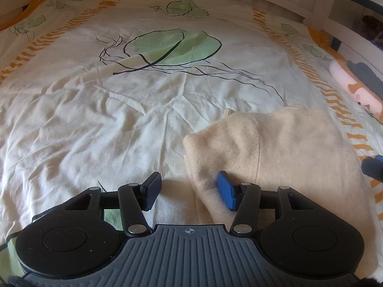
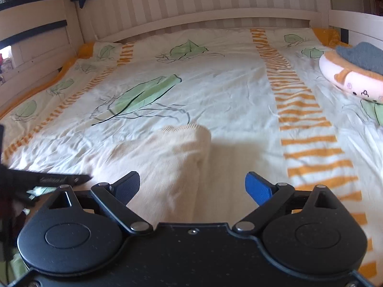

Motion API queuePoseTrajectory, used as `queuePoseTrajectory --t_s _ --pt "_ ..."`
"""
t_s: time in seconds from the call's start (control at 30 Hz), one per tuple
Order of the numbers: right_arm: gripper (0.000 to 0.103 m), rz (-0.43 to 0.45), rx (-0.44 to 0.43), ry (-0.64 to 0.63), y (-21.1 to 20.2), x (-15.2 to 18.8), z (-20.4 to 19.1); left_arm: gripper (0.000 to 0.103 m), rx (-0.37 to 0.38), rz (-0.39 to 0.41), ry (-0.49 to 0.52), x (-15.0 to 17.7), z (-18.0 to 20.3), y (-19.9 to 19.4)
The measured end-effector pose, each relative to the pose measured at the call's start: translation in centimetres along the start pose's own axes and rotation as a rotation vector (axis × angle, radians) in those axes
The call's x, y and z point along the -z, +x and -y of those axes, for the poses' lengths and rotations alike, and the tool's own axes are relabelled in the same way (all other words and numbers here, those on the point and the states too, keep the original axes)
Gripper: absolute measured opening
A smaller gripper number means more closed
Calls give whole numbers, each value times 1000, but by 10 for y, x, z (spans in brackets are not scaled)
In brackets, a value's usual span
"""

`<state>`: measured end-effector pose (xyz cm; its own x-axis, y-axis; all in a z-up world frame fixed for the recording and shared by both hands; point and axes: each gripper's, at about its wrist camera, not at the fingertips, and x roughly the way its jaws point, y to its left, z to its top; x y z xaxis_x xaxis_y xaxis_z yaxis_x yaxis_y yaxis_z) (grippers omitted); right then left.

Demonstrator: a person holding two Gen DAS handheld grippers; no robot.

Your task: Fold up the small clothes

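Observation:
A cream knit garment (image 1: 275,148) lies folded in a soft heap on the bedspread (image 1: 119,110), at the near right in the left wrist view. My left gripper (image 1: 189,191) hovers over its left edge, open, with the blue pad (image 1: 226,190) above the knit and the black pad (image 1: 152,191) above bare sheet. In the right wrist view the same garment (image 2: 167,157) runs away from me between the wide-open fingers of my right gripper (image 2: 194,186), which grip nothing. Its ribbed end points toward the far side.
A pink plush toy (image 2: 347,81) with a grey cloth (image 2: 363,57) on top lies at the right side of the bed. White wooden bed rails (image 2: 215,16) close off the far end and the sides. The leaf-printed bedspread (image 2: 215,83) stretches wrinkled beyond the garment.

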<state>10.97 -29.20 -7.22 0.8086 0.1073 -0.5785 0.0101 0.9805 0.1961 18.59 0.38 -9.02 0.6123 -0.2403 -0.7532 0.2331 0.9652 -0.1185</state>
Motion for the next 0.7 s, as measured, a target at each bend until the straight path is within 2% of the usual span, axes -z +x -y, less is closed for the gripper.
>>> queuePoseTrajectory --t_s 0.13,0.23,0.37,0.5,0.6,0.7 --pt "95 -42 45 -5 33 -9 6 52 5 -5 -9 -1 -1 1" --pt "98 -94 67 -6 52 -3 11 53 12 -6 -16 -1 -4 2" --pt "100 -104 59 41 52 6 18 53 9 -8 -8 -3 -3 4" --pt "100 -44 39 56 30 -1 19 52 -20 30 -19 -4 -3 -11" --pt "103 37 26 22 -4 -9 13 51 -50 93 -6 -1 1 -42" --pt "103 84 34 -29 -40 -14 3 52 -38 127 -32 7 6 -76"
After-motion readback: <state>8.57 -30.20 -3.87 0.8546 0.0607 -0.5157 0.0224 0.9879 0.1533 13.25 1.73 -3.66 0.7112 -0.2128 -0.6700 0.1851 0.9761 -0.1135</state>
